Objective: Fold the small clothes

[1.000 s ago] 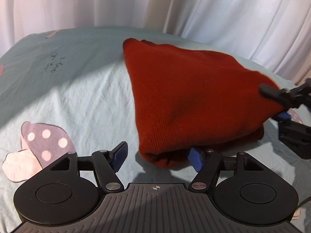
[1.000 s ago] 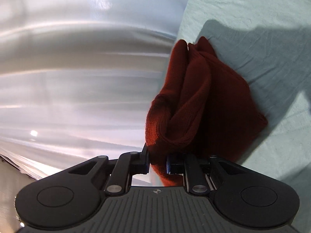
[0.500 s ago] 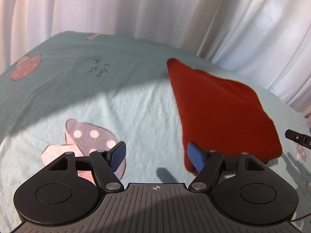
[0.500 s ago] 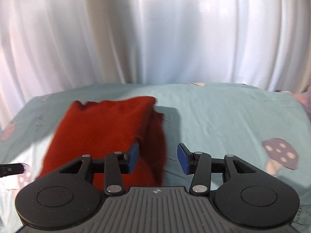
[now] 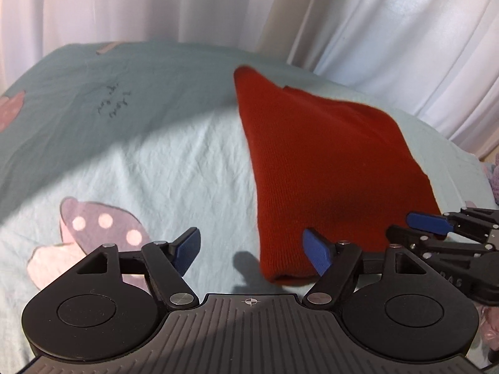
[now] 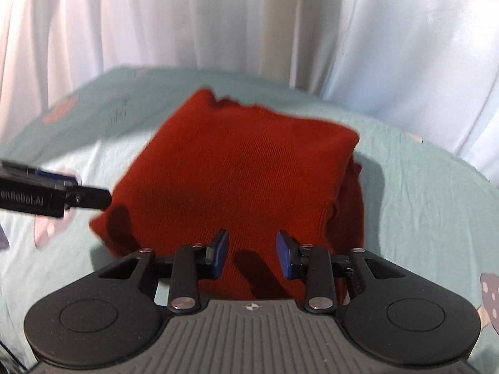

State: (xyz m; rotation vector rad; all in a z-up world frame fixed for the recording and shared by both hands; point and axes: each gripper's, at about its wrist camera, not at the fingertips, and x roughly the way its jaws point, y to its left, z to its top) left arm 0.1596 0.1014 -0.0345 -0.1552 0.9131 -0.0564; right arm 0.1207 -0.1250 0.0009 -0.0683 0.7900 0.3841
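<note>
1. Folded red knit garment (image 6: 243, 174) lies flat on the pale blue sheet (image 5: 156, 162).
2. Left gripper (image 5: 251, 251) hovers beside its near corner, fingers spread wide, nothing between them.
3. Right gripper (image 6: 252, 254) hangs over the garment, fingers closing, seemingly not pinching cloth.
4. White curtains (image 6: 218, 15) hang behind.

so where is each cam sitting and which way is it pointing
Left wrist: sits on the left gripper, angled down over the bed sheet toward the red knit garment; its own open fingers show, plus the right gripper at the right edge.
Right wrist: sits on the right gripper, facing the garment and white curtain; its fingers are closing, nothing between them; the left gripper pokes in at left.
Shared: garment, sheet, curtain.
</note>
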